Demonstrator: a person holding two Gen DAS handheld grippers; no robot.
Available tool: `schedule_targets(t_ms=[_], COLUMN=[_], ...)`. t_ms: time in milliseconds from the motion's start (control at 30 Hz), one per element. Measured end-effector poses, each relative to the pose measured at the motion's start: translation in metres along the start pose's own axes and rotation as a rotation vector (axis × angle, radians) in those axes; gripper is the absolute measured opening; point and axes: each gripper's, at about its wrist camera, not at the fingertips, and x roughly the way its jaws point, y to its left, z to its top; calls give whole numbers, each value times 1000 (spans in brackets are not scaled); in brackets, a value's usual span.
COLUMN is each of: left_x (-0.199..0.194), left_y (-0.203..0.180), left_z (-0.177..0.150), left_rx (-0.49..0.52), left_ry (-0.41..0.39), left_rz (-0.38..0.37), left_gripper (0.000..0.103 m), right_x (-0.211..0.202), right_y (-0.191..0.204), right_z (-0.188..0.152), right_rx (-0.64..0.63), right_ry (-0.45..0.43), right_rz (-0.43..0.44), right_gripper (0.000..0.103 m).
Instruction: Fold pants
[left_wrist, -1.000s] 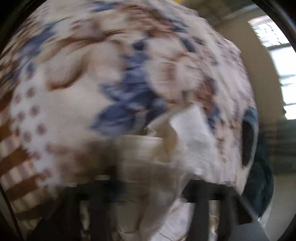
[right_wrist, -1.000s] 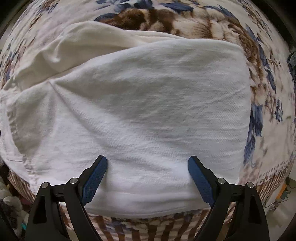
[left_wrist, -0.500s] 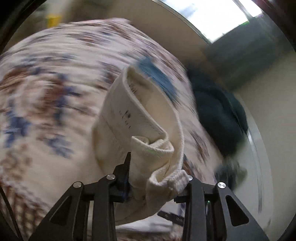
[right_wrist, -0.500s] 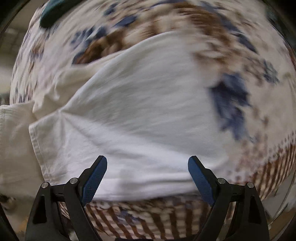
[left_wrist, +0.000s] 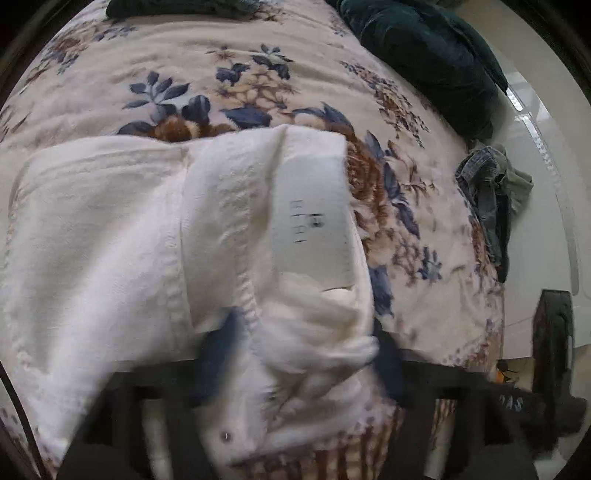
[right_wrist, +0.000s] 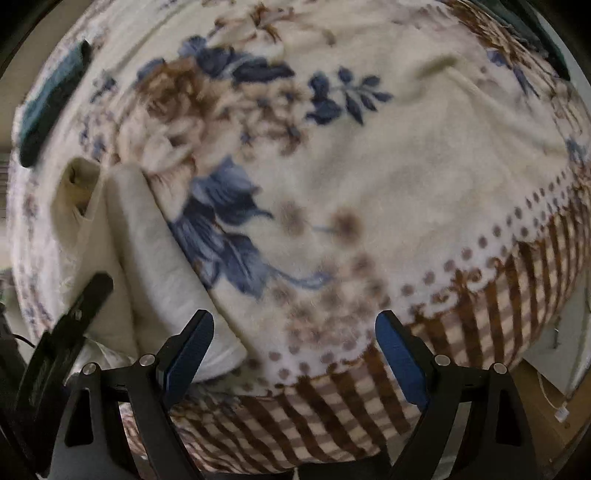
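The white pants (left_wrist: 110, 236) lie folded on the floral blanket (left_wrist: 258, 74). My left gripper (left_wrist: 303, 354) is shut on the waistband end with the inner label (left_wrist: 314, 229), holding it over the folded part. In the right wrist view the pants (right_wrist: 147, 251) lie at the left as a folded stack. My right gripper (right_wrist: 295, 354) is open and empty over bare blanket (right_wrist: 369, 166), to the right of the pants. The left gripper's arm (right_wrist: 70, 325) shows at the lower left.
A dark green cushion (left_wrist: 424, 55) lies at the bed's far right. A pile of denim clothes (left_wrist: 491, 195) sits at the right edge of the bed, by the white floor. A dark object (right_wrist: 51, 103) lies at the blanket's far left. The checkered blanket border (right_wrist: 480, 314) marks the near bed edge.
My left gripper has swung the waistband end over and down onto the folded pants. My right gripper has moved rightward off the pants to bare blanket, still open.
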Motion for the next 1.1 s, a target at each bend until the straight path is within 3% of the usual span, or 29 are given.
schedule_targets(t_ms=[100, 167, 400, 467, 633, 700, 833, 900, 967, 1100], left_x=[-29, -53, -119, -125, -127, -124, -104, -97, -97, -105], left_y=[5, 15, 99, 134, 186, 197, 211, 212, 209, 192], left_z=[-2, -2, -3, -6, -16, -20, -32, -36, -38, -31], left_rx=[-39, -72, -181, -250, -384, -429, -509, -536, -518, -431], left_ry=[-41, -69, -195, -177, -156, -150, -93, -58, -48, -65], left_rz=[10, 56, 411, 442, 467, 436, 358, 323, 328, 328], left_gripper=[90, 92, 92, 92, 92, 92, 92, 92, 92, 92], right_x=[-17, -23, -26, -19, 35, 33, 17, 1, -21, -64], right_y=[-14, 8, 70, 95, 135, 141, 161, 163, 156, 121], right_z=[14, 30, 51, 46, 47, 41, 18, 9, 5, 5], right_rx=[-15, -26, -113, -143, -177, -190, -293, -301, -295, -245], right_ry=[-16, -24, 1, 14, 124, 111, 33, -10, -64, -153], right_rz=[67, 98, 253, 284, 202, 224, 129, 138, 145, 117], right_gripper=[91, 91, 91, 91, 89, 58, 37, 18, 12, 11])
